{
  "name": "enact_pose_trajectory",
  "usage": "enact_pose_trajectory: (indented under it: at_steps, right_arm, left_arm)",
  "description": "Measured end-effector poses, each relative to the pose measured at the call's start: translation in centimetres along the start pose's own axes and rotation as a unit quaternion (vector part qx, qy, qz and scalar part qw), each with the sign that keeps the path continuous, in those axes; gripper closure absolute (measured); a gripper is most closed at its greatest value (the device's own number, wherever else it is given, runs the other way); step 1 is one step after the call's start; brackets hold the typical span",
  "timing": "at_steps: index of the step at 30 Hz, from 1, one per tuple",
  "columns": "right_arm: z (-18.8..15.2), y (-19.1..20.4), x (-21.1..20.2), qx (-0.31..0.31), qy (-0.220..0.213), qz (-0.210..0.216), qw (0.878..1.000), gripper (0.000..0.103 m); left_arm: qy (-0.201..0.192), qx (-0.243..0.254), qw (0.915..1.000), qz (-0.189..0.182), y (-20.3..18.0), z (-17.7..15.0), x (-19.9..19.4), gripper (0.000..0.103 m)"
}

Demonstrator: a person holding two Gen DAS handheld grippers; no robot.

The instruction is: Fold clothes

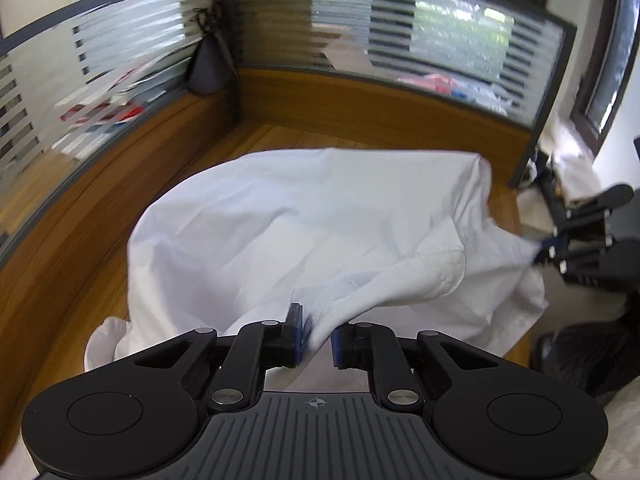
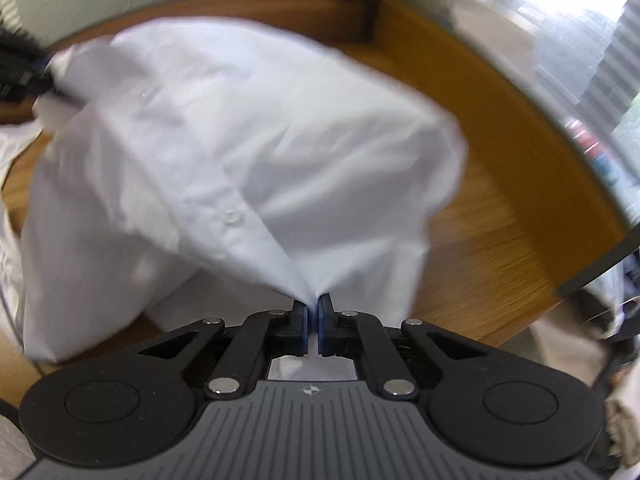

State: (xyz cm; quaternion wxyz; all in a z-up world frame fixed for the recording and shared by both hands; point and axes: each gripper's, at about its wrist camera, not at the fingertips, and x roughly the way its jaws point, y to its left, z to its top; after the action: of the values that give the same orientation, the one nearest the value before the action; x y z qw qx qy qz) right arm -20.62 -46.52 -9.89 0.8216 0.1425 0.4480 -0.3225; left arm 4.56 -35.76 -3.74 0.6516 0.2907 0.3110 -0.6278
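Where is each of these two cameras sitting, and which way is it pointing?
Left wrist: on the left hand-held gripper, facing forward along its fingers over the white shirt on the wooden desk; the right hand-held gripper shows at far right, pinching the shirt.
Right wrist: on the right hand-held gripper, shut on the shirt; the left one is a dark blur at upper left.
Shared: shirt, desk.
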Motion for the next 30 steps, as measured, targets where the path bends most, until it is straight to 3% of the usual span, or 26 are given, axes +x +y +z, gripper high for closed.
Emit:
enact_pose_trajectory:
  at_steps: [9,14,18,23,30]
  right_arm:
    - [8.4,-2.6,-7.4,-0.047,-0.085,-0.028,0.995,0.099]
    - [14.4,-3.4,-9.0,-0.098,-0.124,-0.025,0.987,0.099]
    - [18.6,-4.3,-6.6,-0.137,-0.128,-0.018,0.982,0.099]
    - [22.5,-4.6,-0.6,-0.168,-0.106,-0.002,0.980,0.099]
    - [22.5,-4.0,7.7,-0.191,-0.048,0.027,0.980,0.099]
  left_arm:
    - [-0.054,-0.050,0.9971,0.018,0.3,1.2,-5.2,0.087]
    - [-0.077,-0.088,0.9922,0.043,1.6,3.2,-6.6,0.087]
    - [-0.081,-0.115,0.9880,0.065,3.3,4.5,-6.1,0.087]
    - [-0.064,-0.144,0.9846,0.075,5.3,5.2,-4.1,0.087]
    - [-0.026,-0.182,0.9783,0.095,7.6,5.0,0.3,0.084]
